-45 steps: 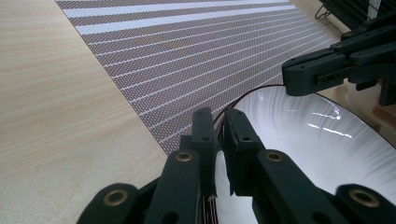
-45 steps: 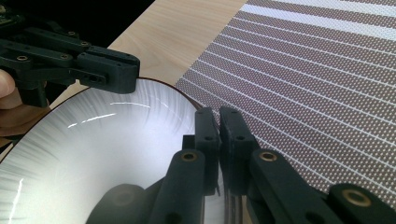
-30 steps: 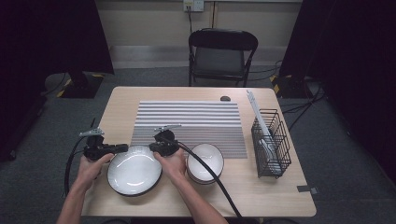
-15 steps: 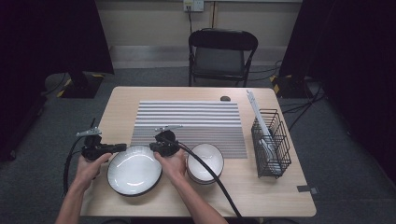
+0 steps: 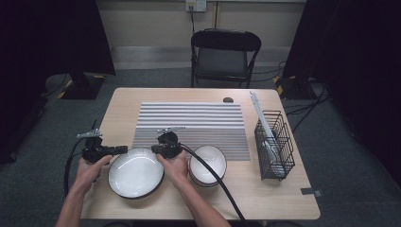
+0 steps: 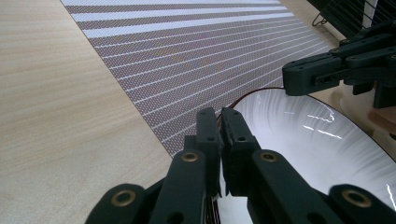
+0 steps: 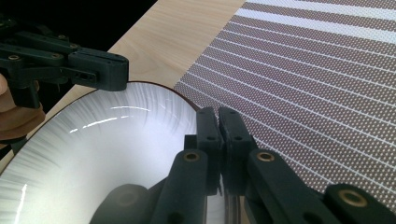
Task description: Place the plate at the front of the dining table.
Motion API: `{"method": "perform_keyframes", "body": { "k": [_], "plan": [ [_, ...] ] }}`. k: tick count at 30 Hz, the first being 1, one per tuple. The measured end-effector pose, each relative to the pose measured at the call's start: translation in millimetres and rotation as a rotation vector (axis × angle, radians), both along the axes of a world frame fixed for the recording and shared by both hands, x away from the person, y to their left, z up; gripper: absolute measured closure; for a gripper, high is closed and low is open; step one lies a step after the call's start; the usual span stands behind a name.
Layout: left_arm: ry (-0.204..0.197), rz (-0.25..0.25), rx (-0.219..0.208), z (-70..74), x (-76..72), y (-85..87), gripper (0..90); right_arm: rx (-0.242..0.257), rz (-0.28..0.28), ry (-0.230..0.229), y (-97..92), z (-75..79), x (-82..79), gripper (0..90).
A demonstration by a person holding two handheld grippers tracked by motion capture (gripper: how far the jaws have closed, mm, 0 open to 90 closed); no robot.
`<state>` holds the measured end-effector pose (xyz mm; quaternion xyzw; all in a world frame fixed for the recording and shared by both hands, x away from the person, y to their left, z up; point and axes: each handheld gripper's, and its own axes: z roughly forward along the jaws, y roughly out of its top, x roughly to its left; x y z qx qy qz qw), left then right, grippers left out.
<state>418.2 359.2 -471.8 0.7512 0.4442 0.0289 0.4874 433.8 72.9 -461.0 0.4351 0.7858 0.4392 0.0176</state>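
Both grippers, left (image 5: 122, 150) and right (image 5: 157, 149), are pinching the large bowl's (image 5: 136, 172) opposite rims, jaws clamped, seemingly readying a level, synchronized lift.

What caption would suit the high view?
Two hand-held grippers, left gripper and right gripper, clamp opposite rim edges of a large white bowl.

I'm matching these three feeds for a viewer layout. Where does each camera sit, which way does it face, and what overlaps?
High view: above the person's side, looking forward and down on the table; both forearms enter from below.
Left gripper view: rides the left claw, shut on the large bowl rim, facing the striped mat.
Right gripper view: rides the right claw, shut on that bowl's opposite rim.
Shared: each gripper view shows the other claw across the bowl.
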Motion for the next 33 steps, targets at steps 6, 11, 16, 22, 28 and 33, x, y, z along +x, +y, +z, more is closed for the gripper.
{"method": "perform_keyframes", "body": {
  "k": [6,11,16,22,28,33],
  "plan": [
    [0.005,0.006,0.001,-0.1,-0.2,1.7,86.0,0.013,-0.002,-0.004,2.2,-4.6,-3.7,88.6],
    [0.013,-0.007,0.001,-2.1,-0.2,2.6,84.5,0.015,0.009,-0.01,6.0,-6.3,-4.2,88.3],
    [0.008,-0.008,0.011,-1.4,-0.3,1.7,84.4,0.014,0.016,-0.023,7.1,-6.0,-3.5,88.1],
    [0.004,-0.012,0.015,-0.4,-0.8,1.4,84.8,0.009,0.031,-0.017,6.0,-5.3,-3.6,86.8],
    [0.007,-0.012,0.002,-1.2,-0.3,1.5,84.9,-0.008,0.035,-0.006,4.6,-9.4,-8.0,84.0],
    [0.009,-0.014,0.0,-1.2,0.1,1.5,84.9,-0.009,0.051,0.006,2.9,-11.3,-8.9,82.6]
  ]
}}
